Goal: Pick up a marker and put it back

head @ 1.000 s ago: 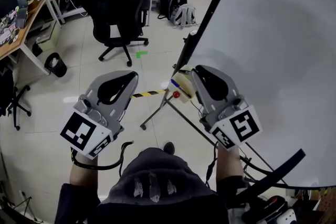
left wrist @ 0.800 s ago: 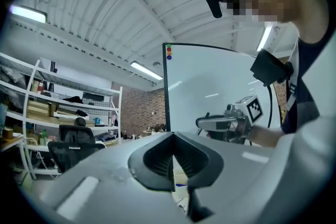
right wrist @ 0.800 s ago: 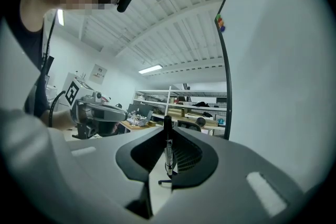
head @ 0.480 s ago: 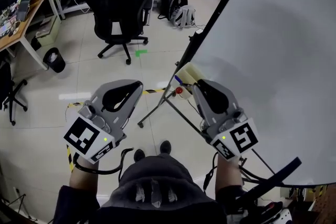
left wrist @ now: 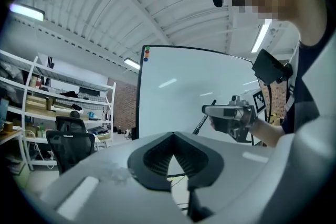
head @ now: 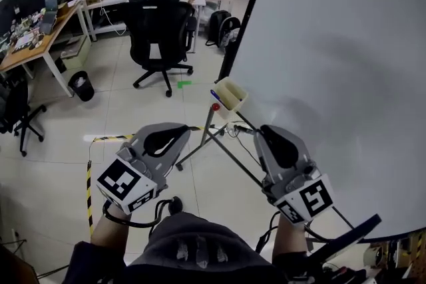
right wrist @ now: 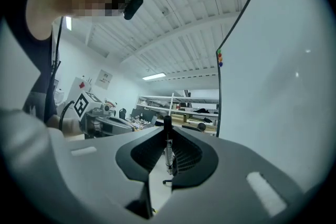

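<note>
In the right gripper view a thin black marker stands upright, with my right gripper shut on it. The head view shows that right gripper low beside the whiteboard, the marker's end poking out of its tip. A cream pen holder hangs at the board's lower left corner, a short way beyond the tip, with a blue marker beside it. My left gripper hovers level to the left, its tips together and nothing in it. The left gripper view shows the right gripper carrying the marker.
The board's stand legs spread across the tiled floor between the grippers. A black office chair with a seated person stands further off, near a desk and a bin. Yellow-black tape runs along the floor at left.
Both grippers have drawn back from the board's corner. The right gripper's tip, which was at the pen holder, now stands apart from it with the black marker in it.
</note>
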Motion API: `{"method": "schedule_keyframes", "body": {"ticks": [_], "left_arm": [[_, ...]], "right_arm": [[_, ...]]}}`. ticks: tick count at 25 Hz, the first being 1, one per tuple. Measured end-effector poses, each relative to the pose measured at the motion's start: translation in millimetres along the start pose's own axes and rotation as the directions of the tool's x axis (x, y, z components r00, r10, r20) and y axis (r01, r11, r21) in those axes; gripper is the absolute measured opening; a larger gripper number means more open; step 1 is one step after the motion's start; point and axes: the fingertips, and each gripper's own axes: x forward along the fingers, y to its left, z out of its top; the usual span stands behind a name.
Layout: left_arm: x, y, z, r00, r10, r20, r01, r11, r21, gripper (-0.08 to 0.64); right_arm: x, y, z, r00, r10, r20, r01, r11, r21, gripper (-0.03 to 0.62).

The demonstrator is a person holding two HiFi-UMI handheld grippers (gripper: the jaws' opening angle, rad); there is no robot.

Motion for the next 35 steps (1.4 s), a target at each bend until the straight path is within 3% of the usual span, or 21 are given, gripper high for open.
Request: {"method": "schedule_keyframes", "body": {"ticks": [5, 9, 14, 22, 29, 35], "left_arm": [[-14, -111, 8, 0.998, 0.058, 0.038, -0.059, 0.998, 0.032, 0.006], [-27, -199, 12, 0.997, 0.082, 0.001, -0.082, 0.996, 0.043, 0.006], [-46, -262, 26, 0.993, 0.113, -0.017, -0.111, 0.99, 0.081, 0.006], [-93, -304, 22, 0.988, 0.153, -0.033, -0.151, 0.986, 0.068, 0.006], [-136, -311, 12, 0.99, 0.143, -0.006, -0.142, 0.989, 0.051, 0.006], [-189, -302, 8, 0.99, 0.138, 0.018, -0.138, 0.99, -0.007, 0.006]], "right_arm": [[-115, 24, 1, 0.998, 0.06, 0.016, -0.06, 0.998, -0.005, 0.044], [-194, 39, 11, 0.995, 0.096, 0.01, -0.096, 0.995, 0.02, 0.043], [-243, 56, 20, 0.991, 0.13, 0.012, -0.13, 0.99, 0.049, 0.043], [-273, 102, 21, 0.984, 0.181, 0.011, -0.181, 0.981, 0.075, 0.044], [-267, 146, 19, 0.983, 0.183, -0.019, -0.181, 0.981, 0.064, 0.044], [-259, 202, 32, 0.982, 0.182, -0.05, -0.181, 0.983, 0.031, 0.044]]}}
